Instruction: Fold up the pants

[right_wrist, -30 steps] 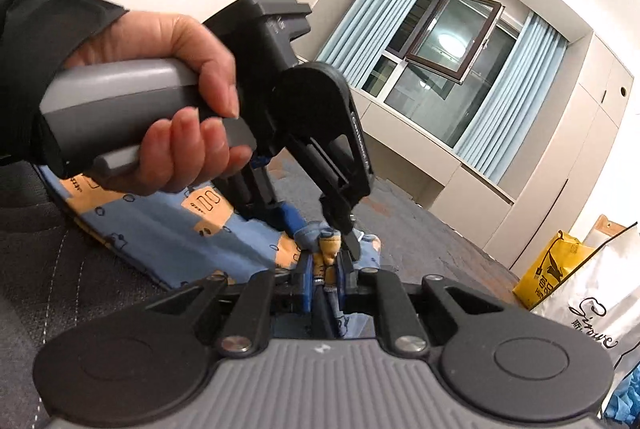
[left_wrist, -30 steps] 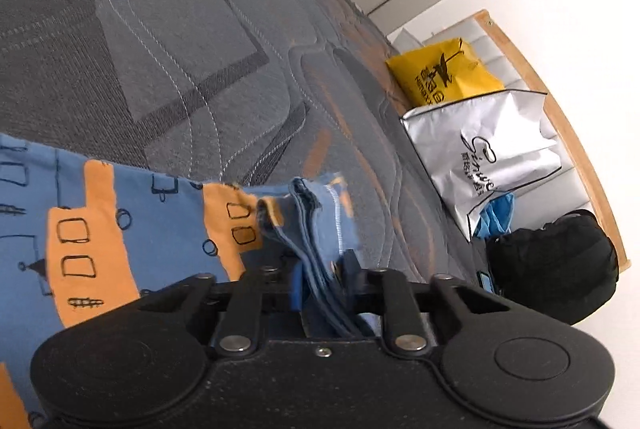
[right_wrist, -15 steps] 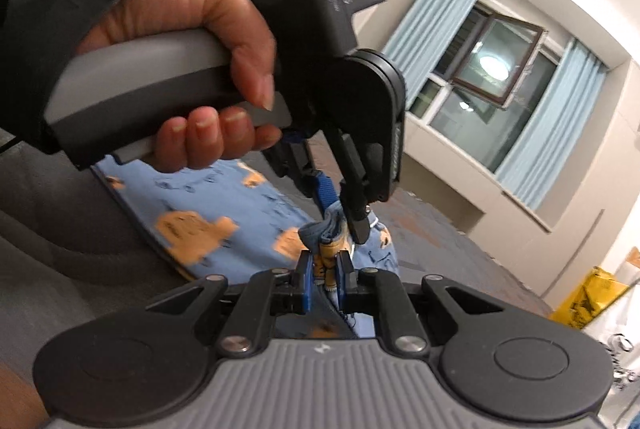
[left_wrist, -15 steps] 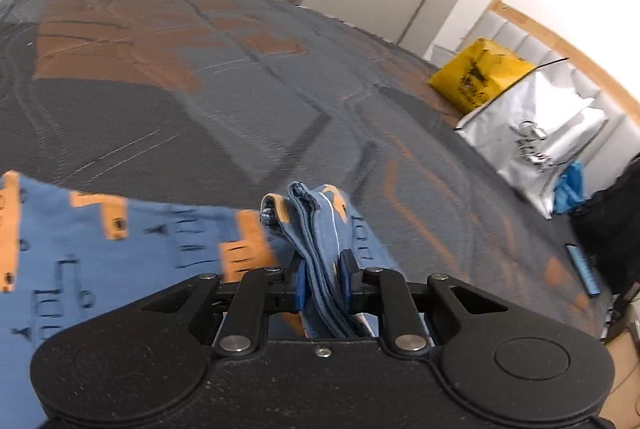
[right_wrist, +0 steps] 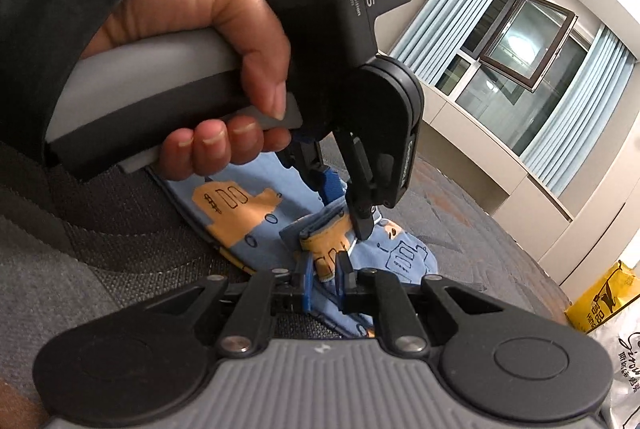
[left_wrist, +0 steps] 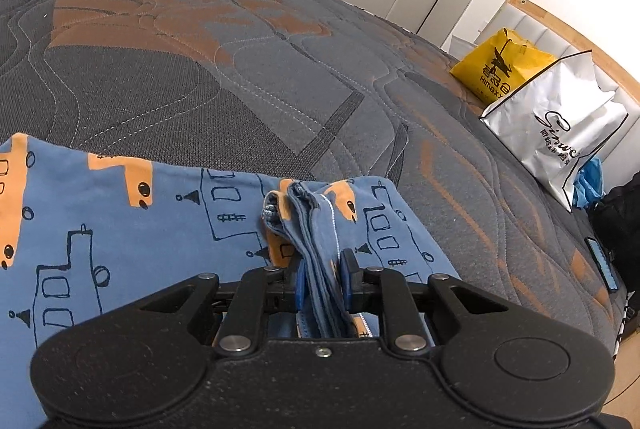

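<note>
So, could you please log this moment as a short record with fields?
garment: blue cotton pants with orange building print, partly flat on the mattress
surface: grey and orange quilted mattress
left gripper: jaws shut on bunched pants edge
right gripper: jaws shut on the same edge, close beside the left
bystanders: yellow shopping bag, white paper bag by the headboard

The pants (left_wrist: 120,229) lie spread on the mattress (left_wrist: 240,69), near its front edge. At the mattress's far right edge a yellow bag (left_wrist: 500,73) stands behind a white shopping bag (left_wrist: 556,137), with a black bag (left_wrist: 620,221) nearer still.
</note>
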`<state>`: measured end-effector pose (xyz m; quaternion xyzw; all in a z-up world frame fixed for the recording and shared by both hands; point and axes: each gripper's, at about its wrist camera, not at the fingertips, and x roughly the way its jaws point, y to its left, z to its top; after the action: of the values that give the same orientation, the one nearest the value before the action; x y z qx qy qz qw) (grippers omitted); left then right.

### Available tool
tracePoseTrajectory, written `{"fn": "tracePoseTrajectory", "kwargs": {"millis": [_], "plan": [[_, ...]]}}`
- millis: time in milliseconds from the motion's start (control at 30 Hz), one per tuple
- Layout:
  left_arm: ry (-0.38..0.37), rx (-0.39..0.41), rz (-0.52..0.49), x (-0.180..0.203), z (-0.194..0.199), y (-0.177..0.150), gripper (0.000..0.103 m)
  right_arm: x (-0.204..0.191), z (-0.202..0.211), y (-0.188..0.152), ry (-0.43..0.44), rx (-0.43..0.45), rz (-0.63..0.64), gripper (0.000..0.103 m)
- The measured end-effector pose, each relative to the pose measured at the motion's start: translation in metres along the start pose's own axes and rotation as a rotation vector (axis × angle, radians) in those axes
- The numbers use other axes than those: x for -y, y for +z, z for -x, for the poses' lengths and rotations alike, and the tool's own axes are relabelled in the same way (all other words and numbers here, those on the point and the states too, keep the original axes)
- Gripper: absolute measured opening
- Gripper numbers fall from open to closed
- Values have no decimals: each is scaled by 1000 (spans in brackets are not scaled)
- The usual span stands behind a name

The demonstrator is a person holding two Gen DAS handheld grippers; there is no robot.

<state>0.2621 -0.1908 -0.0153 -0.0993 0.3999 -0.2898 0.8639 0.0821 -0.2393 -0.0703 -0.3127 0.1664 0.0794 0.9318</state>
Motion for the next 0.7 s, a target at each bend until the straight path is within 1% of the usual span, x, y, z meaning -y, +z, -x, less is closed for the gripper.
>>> {"fn": "tracePoseTrajectory", "kwargs": {"millis": [33, 67, 100, 133, 167, 433, 533, 567, 600, 700], "plan": [[0, 1, 0, 1, -1, 1, 19, -4, 1, 0, -2, -1, 3, 13], [0, 2, 0, 2, -1, 1, 19, -8, 2, 1, -7, 1, 7, 17], [0, 3, -1, 2, 0, 0, 19, -8, 2, 2, -12, 3, 11, 28], [0, 4, -1, 2, 1, 0, 19, -10, 3, 2, -13, 7, 19, 32], [-1, 5, 1, 2, 0, 1, 19, -9, 2, 4, -12, 8, 27, 32], [-24, 17, 21, 0, 7, 0, 17, -20, -11, 13, -11, -1, 73, 34], [-38, 27, 20, 1, 13, 0, 16, -23, -14, 16, -32, -4, 72, 34], [-46, 34, 19, 2, 17, 0, 16, -23, -16, 16, -45, -2, 70, 30], [-50, 39, 19, 2, 20, 1, 15, -24, -15, 17, -55, 4, 66, 22], [-53, 59, 10, 0, 33, 1, 15, -22, -9, 23, -56, 31, 32, 21]]}}
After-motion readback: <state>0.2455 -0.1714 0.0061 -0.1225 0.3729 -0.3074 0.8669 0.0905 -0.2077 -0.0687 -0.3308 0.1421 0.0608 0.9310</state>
